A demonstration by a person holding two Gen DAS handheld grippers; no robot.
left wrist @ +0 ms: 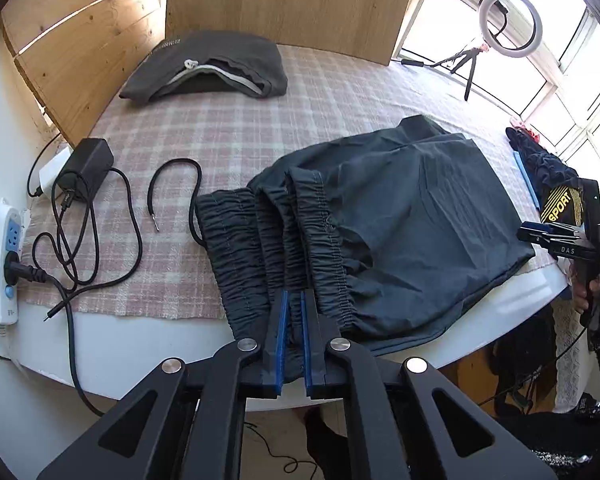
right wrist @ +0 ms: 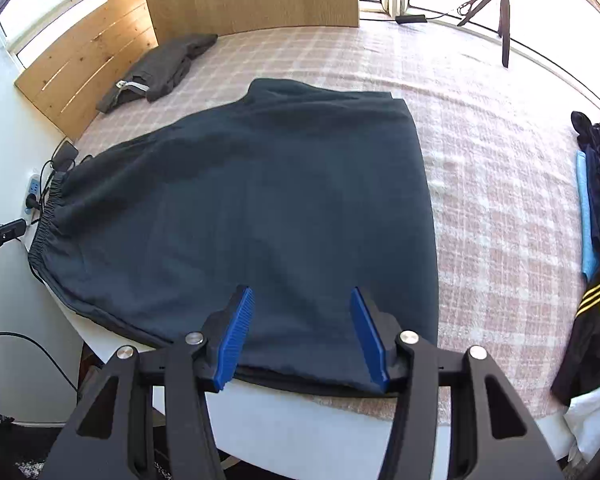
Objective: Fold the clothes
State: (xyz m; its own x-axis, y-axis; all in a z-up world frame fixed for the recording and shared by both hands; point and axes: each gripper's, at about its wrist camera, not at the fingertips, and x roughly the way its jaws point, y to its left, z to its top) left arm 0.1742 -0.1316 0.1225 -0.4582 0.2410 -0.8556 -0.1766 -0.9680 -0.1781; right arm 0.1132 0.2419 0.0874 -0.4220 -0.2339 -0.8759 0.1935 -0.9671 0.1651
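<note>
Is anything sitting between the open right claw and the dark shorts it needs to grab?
Nothing visible. The right claw hangs open directly over the near hem of the dark shorts, with only bare fabric between its fingers. The left claw is shut on the waistband.

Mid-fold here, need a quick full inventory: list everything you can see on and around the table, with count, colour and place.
Dark navy elastic-waist trousers: 1, front centre, waistband left.
Folded dark grey garment: 1, far left.
Pink checked tablecloth: 1, covering table.
Black power adapter with cables: 1, left.
White power strip: 1, left edge.
White ring light on black tripod: 1, far right.
Black garment with yellow SPORT print: 1, right edge.
Left gripper: black, blue pads, shut on waistband.
Right gripper: open over the trousers' near edge.
</note>
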